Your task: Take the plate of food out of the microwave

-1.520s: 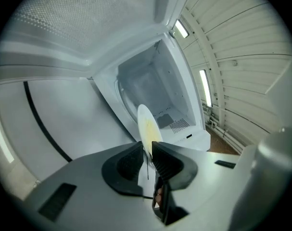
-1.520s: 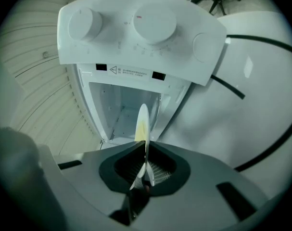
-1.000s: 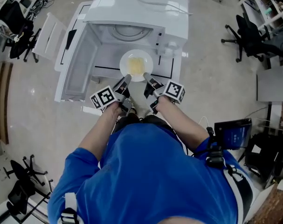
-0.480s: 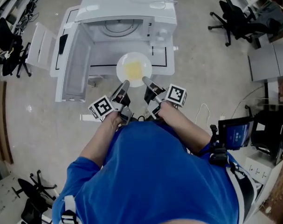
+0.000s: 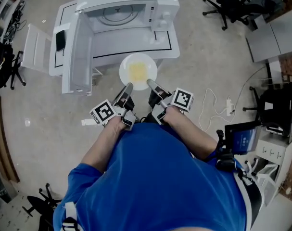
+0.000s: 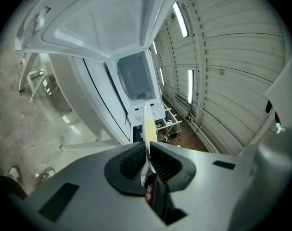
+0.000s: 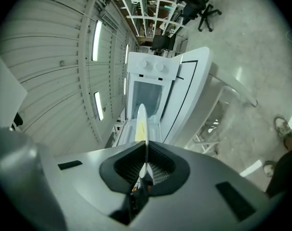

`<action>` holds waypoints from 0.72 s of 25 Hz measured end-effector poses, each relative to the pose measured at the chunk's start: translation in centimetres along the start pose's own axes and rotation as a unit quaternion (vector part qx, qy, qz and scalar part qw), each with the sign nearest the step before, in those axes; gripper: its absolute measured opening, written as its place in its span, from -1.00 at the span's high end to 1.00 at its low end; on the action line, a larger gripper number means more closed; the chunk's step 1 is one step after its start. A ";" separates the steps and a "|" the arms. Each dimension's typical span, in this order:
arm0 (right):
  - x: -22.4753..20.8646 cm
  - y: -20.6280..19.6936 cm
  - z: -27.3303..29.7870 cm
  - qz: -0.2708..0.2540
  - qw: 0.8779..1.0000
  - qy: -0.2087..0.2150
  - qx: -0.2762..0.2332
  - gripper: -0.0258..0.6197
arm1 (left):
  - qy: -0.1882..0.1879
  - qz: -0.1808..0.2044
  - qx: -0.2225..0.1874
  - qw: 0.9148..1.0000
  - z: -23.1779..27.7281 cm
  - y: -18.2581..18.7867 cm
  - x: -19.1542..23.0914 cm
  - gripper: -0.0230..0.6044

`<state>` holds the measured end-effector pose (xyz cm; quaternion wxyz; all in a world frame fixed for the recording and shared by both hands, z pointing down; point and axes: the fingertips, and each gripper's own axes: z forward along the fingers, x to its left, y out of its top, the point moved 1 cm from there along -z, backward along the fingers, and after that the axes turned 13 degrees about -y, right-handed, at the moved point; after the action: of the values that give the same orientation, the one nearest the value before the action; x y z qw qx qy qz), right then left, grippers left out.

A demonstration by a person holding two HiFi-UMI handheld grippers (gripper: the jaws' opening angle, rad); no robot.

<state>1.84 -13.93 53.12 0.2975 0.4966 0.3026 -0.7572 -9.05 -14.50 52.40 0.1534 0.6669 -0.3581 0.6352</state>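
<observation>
**Plate of food** [image 5: 138, 71]: white and round, with yellow food at the centre. It is carried in the air outside the microwave [image 5: 126, 6], about over the front edge of the worktop [image 5: 171, 44]. The door [image 5: 78, 52] is swung open on the left.

**Hold:** two grips side by side on the near rim, probably to keep the plate level and the food from sliding.

**Left gripper** [image 5: 128, 87]: jaws nearly together, pads clamped on the rim, which shows edge-on.

**Right gripper** [image 5: 149, 83]: the same, clenched on the rim just beside the left.
</observation>
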 end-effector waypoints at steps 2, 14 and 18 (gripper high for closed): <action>-0.2 -1.1 -0.5 0.003 1.000 -0.006 -0.006 0.86 | 0.000 -0.005 0.007 1.000 -1.0 -0.3 -0.1 0.81; 0.6 -3.7 -3.7 -0.018 1.000 -0.006 -0.006 0.86 | -0.015 -0.023 0.006 1.000 -3.6 -2.5 -2.6 0.81; 1.1 -3.5 -4.2 -0.024 1.000 0.000 0.002 0.86 | -0.033 -0.034 -0.007 0.999 -3.0 -3.0 -3.6 0.81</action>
<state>1.29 -8.70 51.29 0.2788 0.4895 0.3128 -0.7647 -9.02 -9.38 50.12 0.1674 0.6983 -0.3445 0.6047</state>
